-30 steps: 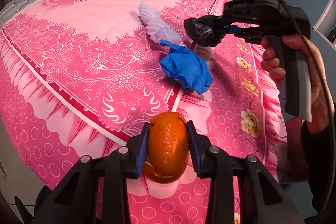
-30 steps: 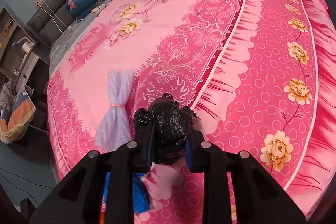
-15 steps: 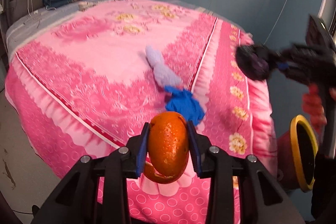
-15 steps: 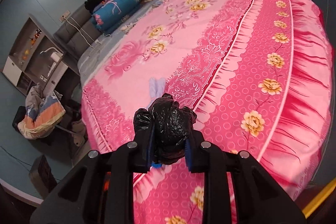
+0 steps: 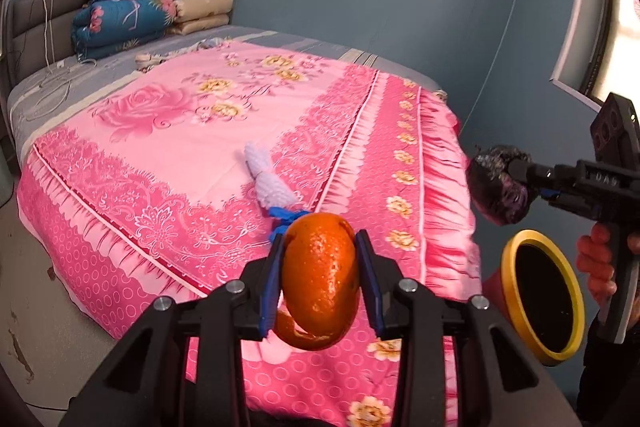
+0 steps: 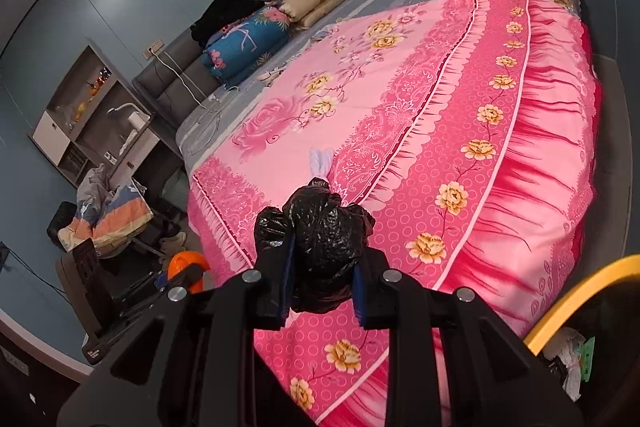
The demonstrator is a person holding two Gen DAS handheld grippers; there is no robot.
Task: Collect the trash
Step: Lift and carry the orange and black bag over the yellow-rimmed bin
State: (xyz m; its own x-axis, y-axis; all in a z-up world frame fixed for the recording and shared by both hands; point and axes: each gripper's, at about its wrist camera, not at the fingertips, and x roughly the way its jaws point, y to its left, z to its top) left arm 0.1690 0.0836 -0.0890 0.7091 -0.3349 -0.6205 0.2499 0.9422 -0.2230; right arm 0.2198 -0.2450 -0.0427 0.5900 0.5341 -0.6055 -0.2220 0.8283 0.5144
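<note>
Orange peel [image 5: 320, 279] clamped between the pads of the left tongs [image 5: 320, 283], held in the air over the near edge of the bed [image 5: 180, 155]; crumpled black plastic bag [image 6: 320, 247] pinched in the right tongs [image 6: 322, 279], off the bed's right side

Bin [image 5: 540, 291], yellow rim, dark inside, stands on the floor just right of the bed, below the black bag; some trash already in it

Step in hand, as I judge: carry both pieces to the bin. Do it well by bringing each load squarely above the mouth before letting go, black bag first as it is nearer

Peel: bright orange, pitted, curled, torn lower edge. Bag: glossy, wrinkled, light

White mesh bundle [image 5: 268, 179] and blue glove [image 5: 286, 219] lie on the bed, touching, uncollected
</note>
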